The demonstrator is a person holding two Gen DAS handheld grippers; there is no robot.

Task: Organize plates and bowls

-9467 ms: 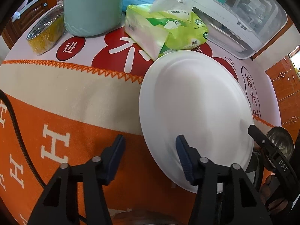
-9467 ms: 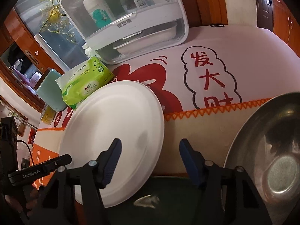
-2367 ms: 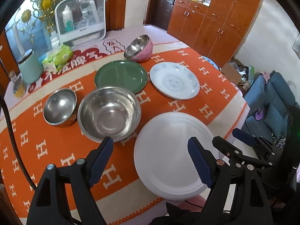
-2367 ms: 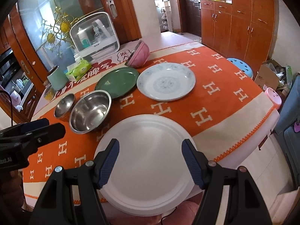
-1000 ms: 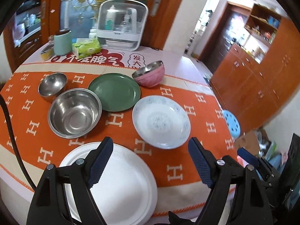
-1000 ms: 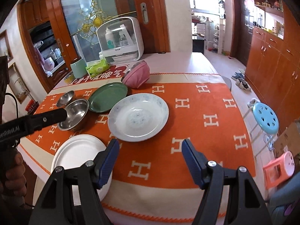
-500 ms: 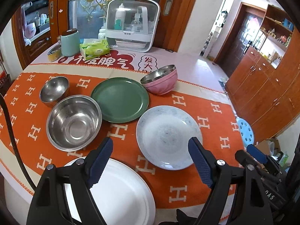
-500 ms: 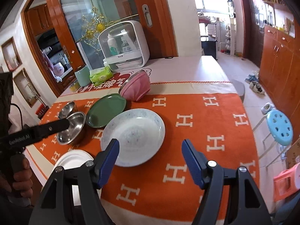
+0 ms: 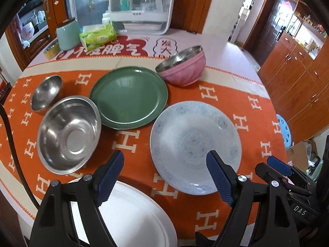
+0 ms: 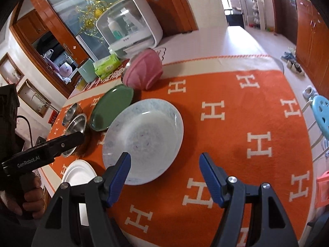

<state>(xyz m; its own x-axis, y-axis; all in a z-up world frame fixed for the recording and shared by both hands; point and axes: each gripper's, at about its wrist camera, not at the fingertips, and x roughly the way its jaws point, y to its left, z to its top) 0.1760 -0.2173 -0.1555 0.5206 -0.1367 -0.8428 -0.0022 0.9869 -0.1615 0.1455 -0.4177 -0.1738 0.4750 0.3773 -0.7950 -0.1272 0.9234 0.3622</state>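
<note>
A pale blue patterned plate (image 9: 195,144) (image 10: 144,138) lies on the orange cloth, just ahead of both grippers. Behind it sit a green plate (image 9: 128,96) (image 10: 112,108) and a pink bowl (image 9: 183,68) (image 10: 144,72) with a steel inside. Further left stand a large steel bowl (image 9: 68,135) (image 10: 75,127) and a small steel bowl (image 9: 46,91) (image 10: 71,110). A white plate (image 9: 131,216) (image 10: 79,174) lies at the near table edge, under my left gripper (image 9: 164,170). That gripper hangs open and empty above the table. My right gripper (image 10: 164,168) is open and empty too, over the blue plate's near right rim.
At the table's far end stand a white lidded case with bottles (image 9: 141,6), a green tissue pack (image 9: 98,36) and a mint canister (image 9: 67,34). Off the table's right side stands a blue stool (image 10: 320,111). A hand (image 10: 28,193) holds the left gripper's handle.
Both grippers have come lower and closer to the table, so the dishes look larger. The blue plate now lies right ahead of both. Both stay open and empty.
</note>
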